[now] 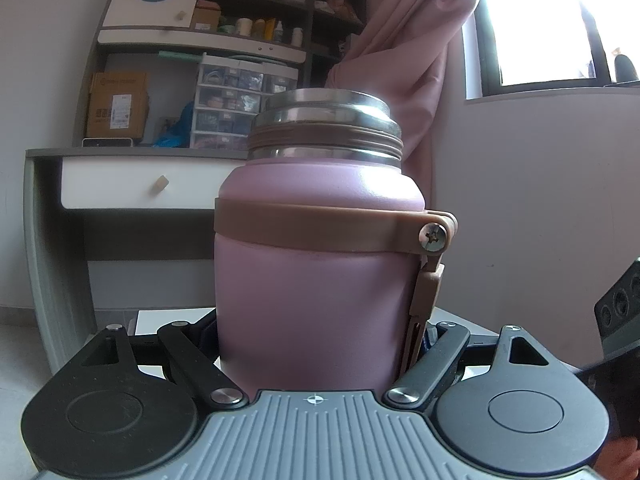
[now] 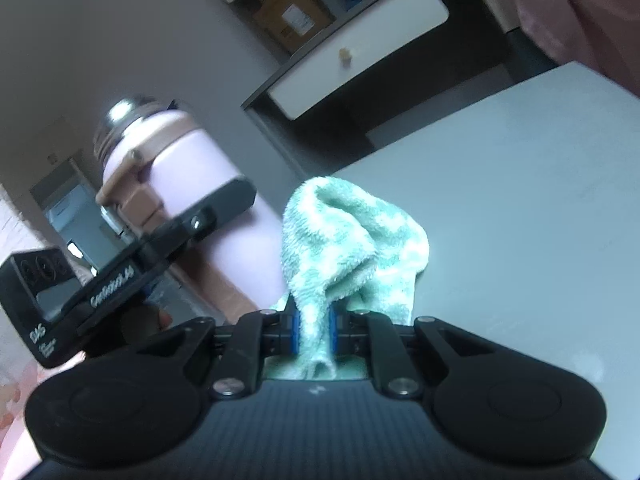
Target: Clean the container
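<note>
A pink insulated container [image 1: 312, 280] with a steel threaded neck, no lid and a brown strap band stands upright, filling the left wrist view. My left gripper [image 1: 316, 344] is shut on its lower body, jaws on either side. In the right wrist view the container [image 2: 188, 184] appears at left, with the left gripper's body [image 2: 120, 264] across it. My right gripper [image 2: 314, 328] is shut on a bunched mint-green and white cloth [image 2: 348, 240], held just right of the container, above the table.
A white table [image 2: 520, 200] lies under and right of the cloth. Behind stand a desk with a white drawer [image 1: 140, 184], shelves with boxes and plastic drawers [image 1: 240, 104], a pink curtain [image 1: 412, 40] and a bright window [image 1: 552, 24].
</note>
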Demonstrator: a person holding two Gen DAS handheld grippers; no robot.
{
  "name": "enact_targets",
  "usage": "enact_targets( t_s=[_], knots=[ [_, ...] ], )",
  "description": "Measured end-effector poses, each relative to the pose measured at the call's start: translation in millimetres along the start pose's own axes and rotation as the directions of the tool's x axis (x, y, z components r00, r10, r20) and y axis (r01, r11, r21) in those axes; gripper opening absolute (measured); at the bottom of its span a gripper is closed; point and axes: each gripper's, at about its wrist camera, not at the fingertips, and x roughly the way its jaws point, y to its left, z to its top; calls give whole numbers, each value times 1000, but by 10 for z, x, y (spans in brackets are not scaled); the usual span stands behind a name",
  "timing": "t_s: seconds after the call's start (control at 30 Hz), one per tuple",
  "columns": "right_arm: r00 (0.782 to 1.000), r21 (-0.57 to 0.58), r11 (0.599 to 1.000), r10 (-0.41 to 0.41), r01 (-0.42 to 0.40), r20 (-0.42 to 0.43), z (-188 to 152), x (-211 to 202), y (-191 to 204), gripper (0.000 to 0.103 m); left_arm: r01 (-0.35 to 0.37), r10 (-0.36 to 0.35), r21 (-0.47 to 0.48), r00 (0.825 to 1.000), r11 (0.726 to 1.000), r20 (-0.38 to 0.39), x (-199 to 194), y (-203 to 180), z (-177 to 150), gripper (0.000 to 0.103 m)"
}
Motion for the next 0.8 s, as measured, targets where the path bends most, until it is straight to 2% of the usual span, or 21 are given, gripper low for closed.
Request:
enact_targets(
  t_s=[0.2,0.4,0.6,0.8],
  knots=[
    [990,86,987,127,-133,67,100,-78,-86,13,0,0,-1,1000,1000,0,-4,8,-13,84],
    [981,141,972,180,-189,73,154,111,-157,13,5,-5,0,1000,1000,0,-20,37,-9,84],
    [991,87,988,121,-125,55,121,130,-105,13,4,-4,1,1000,1000,0,-20,34,-7,84],
    [1000,14,1000,20,-20,4,5,164,-32,13,4,-4,-1,1000,1000,1,-13,14,-17,84]
  ],
)
